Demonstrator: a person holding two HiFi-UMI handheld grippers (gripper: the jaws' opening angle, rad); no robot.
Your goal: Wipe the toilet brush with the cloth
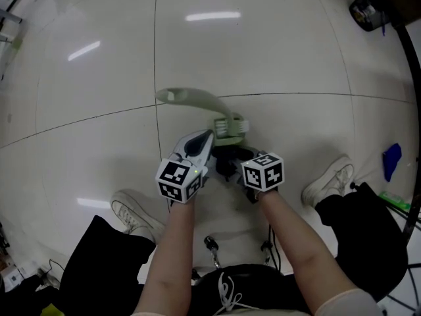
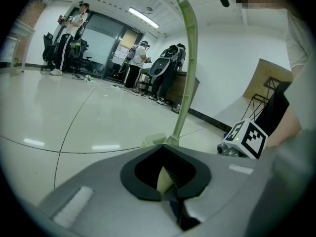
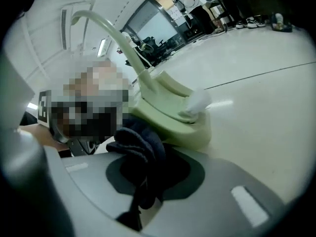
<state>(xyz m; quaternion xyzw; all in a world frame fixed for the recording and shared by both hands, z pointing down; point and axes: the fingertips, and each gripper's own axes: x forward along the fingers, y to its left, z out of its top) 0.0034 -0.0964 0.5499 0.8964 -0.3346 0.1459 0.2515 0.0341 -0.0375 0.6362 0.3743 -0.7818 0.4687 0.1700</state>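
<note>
A pale green toilet brush (image 1: 196, 99) lies over the white floor, its curved handle reaching up-left and its head with white bristles (image 1: 231, 126) near the grippers. My left gripper (image 1: 202, 145) is shut on the brush near its head; a pale edge of it shows between the jaws (image 2: 167, 179), and the handle (image 2: 185, 68) rises beyond. My right gripper (image 1: 238, 168) is shut on a dark cloth (image 1: 227, 158). The bunched cloth (image 3: 140, 144) touches the underside of the brush head (image 3: 170, 113), just below the bristles (image 3: 199, 101).
The person's white shoes (image 1: 133, 214) (image 1: 331, 180) flank the grippers on the tiled floor. A blue object (image 1: 392, 158) and a green item (image 1: 395, 201) lie at the right edge. Dark gear (image 1: 367, 12) sits top right. People and chairs (image 2: 74, 26) stand far off.
</note>
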